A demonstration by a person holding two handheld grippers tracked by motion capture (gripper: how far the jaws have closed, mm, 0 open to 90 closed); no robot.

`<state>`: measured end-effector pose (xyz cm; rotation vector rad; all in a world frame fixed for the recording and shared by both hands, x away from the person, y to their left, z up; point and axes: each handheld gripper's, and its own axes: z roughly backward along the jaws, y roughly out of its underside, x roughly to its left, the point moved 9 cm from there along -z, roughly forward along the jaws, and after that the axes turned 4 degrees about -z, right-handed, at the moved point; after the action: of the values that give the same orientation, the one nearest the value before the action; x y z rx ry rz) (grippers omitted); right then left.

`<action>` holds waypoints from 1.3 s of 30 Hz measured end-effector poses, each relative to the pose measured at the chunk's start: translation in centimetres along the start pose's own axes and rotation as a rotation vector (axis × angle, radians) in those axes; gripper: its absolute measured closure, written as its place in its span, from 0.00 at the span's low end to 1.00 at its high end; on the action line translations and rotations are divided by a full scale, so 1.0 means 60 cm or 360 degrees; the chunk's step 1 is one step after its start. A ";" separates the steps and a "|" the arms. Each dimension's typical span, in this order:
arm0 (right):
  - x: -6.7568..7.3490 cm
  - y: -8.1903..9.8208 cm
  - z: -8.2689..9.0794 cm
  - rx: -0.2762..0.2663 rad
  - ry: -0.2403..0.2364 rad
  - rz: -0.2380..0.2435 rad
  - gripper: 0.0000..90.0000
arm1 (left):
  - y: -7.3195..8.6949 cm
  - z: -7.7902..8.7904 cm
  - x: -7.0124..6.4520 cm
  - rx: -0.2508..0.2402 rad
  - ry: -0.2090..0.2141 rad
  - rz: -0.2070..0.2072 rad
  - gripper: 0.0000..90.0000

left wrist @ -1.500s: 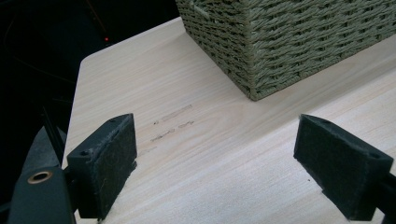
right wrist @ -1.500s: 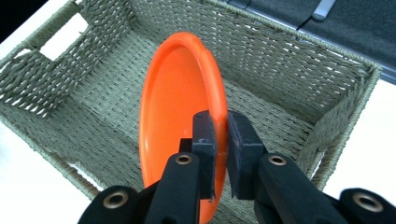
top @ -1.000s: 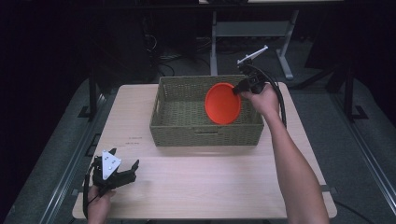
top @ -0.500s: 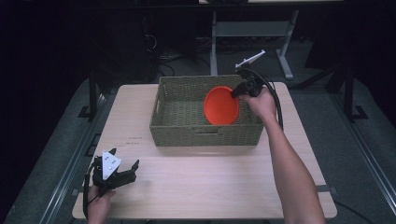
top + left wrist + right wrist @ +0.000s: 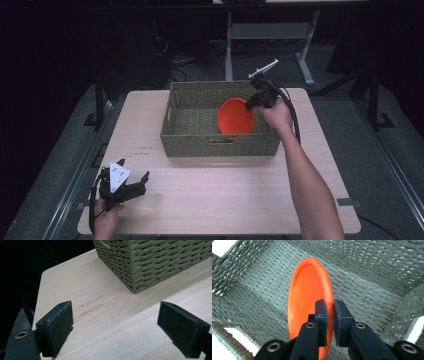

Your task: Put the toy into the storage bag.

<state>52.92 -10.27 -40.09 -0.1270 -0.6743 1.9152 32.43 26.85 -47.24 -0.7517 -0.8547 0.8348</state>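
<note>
An orange plate (image 5: 235, 116) hangs on edge inside the green woven basket (image 5: 192, 136) at the table's far middle. My right gripper (image 5: 250, 104) is shut on the plate's (image 5: 308, 292) rim, one pad on each face, with the basket's woven floor (image 5: 367, 287) behind it. At the table's front left corner a hand holds my left gripper (image 5: 129, 186) low over the wood. Its two black pads (image 5: 58, 326) stand wide apart with nothing between them, facing a near corner of the basket (image 5: 140, 267).
The light wooden table (image 5: 220, 195) has faint printed marks (image 5: 91, 305) on its left part. Dark floor and a metal stand (image 5: 260, 30) lie beyond the far edge. A black cable (image 5: 290, 107) trails from the right gripper along the forearm.
The orange plate and my right gripper have shifted slightly left and lower into the basket. The left gripper has stayed where it was.
</note>
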 end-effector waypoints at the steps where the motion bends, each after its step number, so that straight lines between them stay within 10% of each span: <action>1: 0.001 0.001 -0.003 0.0006 -0.0004 0.0001 0.91 | 0.000 0.000 0.000 0.0002 0.0000 0.0001 0.14; 25: -0.004 0.024 -0.037 0.0097 -0.0056 -0.0029 0.90 | 0.001 0.000 0.001 0.0003 -0.0001 0.0002 0.14; 39: -0.022 0.041 -0.038 0.0169 -0.0090 -0.0062 0.72 | 0.000 -0.001 -0.001 0.0004 0.0002 -0.0001 0.14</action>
<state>52.34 -11.22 -43.50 0.0067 -0.6069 1.9186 32.44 26.82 -47.26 -0.7496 -0.8528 0.8346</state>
